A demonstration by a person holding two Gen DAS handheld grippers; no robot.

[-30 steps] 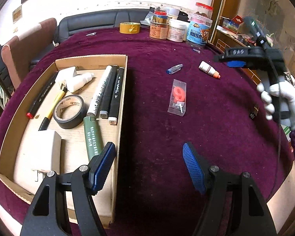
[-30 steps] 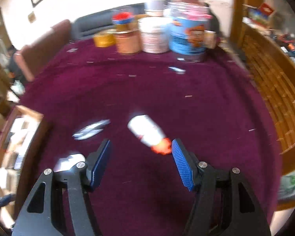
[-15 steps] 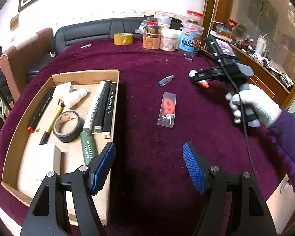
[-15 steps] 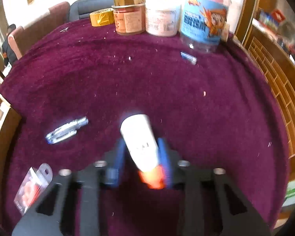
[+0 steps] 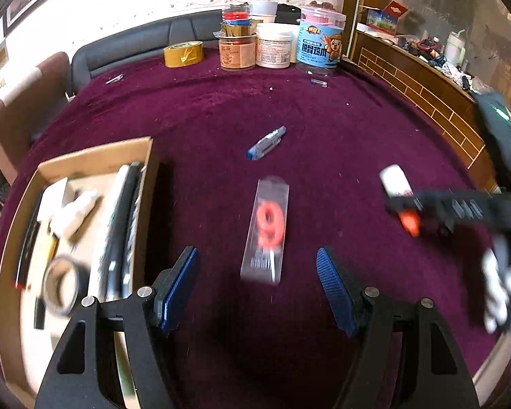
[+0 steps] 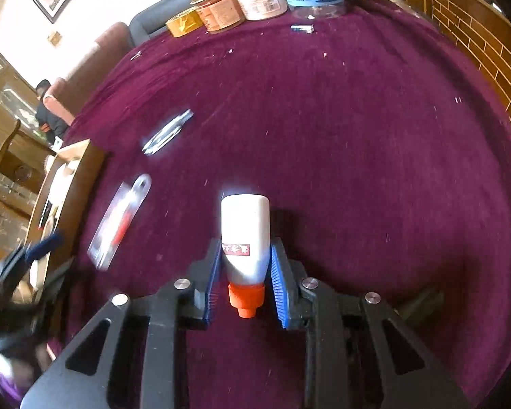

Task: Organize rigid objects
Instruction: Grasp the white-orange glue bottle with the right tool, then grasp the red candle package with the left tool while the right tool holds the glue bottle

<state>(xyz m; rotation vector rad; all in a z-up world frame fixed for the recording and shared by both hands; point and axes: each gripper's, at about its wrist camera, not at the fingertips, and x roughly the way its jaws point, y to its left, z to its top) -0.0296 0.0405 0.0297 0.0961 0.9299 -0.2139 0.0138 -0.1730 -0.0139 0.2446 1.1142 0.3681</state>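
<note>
My right gripper (image 6: 243, 269) has just clamped onto the glue bottle (image 6: 244, 238), which a second ago lay loose on the purple cloth (image 6: 357, 153) ahead of my spread fingers; now its white body sits squeezed between both blue pads, orange cap pointing back toward me and the flat base pointing away. From the other side the bottle (image 5: 397, 187) looks lifted clear of the cloth, though blur makes that hard to confirm. My left gripper (image 5: 257, 288) holds nothing, its fingers spread wide and hovering, and it has swung toward the clear packet (image 5: 267, 228) with the red piece inside, which now lies just ahead between its fingertips. The blue pen (image 5: 266, 142) lies farther out beyond that. The cardboard box (image 5: 146, 184) (already holding markers and tape) sits off my left gripper's left side, so I judge the bottle goes there next, well across from my right.
</note>
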